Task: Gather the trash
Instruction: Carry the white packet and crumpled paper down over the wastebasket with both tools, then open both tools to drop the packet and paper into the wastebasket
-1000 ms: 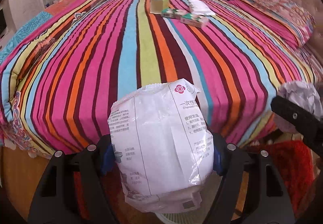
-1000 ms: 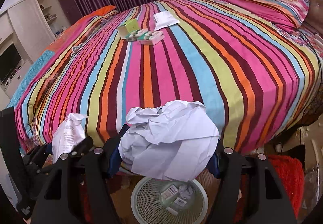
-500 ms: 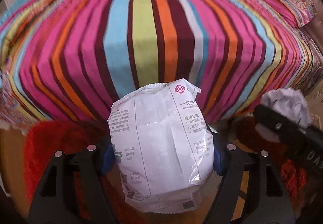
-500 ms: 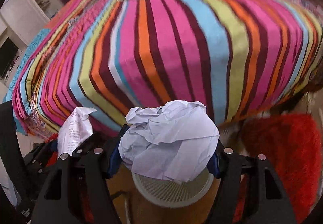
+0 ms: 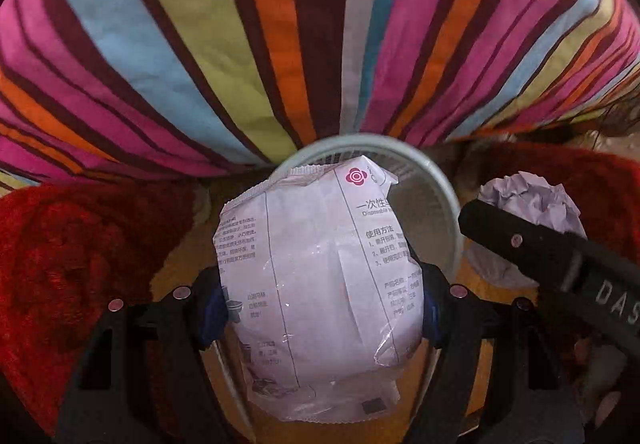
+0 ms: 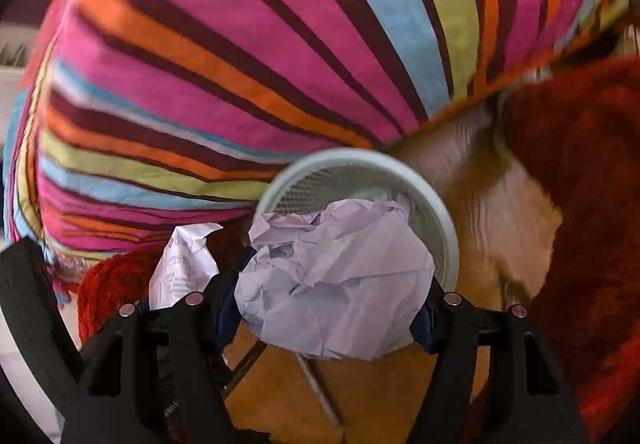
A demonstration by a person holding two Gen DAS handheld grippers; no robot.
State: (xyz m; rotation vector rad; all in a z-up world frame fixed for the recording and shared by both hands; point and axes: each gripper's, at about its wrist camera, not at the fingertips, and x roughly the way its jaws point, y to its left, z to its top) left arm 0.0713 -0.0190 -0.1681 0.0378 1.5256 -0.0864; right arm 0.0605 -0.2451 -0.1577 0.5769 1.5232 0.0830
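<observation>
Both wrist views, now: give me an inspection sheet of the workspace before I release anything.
Surface: wooden floor, red shaggy rug either side.
Job's things: printed plastic packet and crumpled paper ball, each clamped; pale mesh waste basket below both.
Clutter: nothing seen loose on the floor; basket contents hidden.
Grippers: left gripper shut on the packet; right gripper shut on the paper ball.
Cables: nothing seen.
Surroundings: striped bedspread hangs just behind the basket.
</observation>
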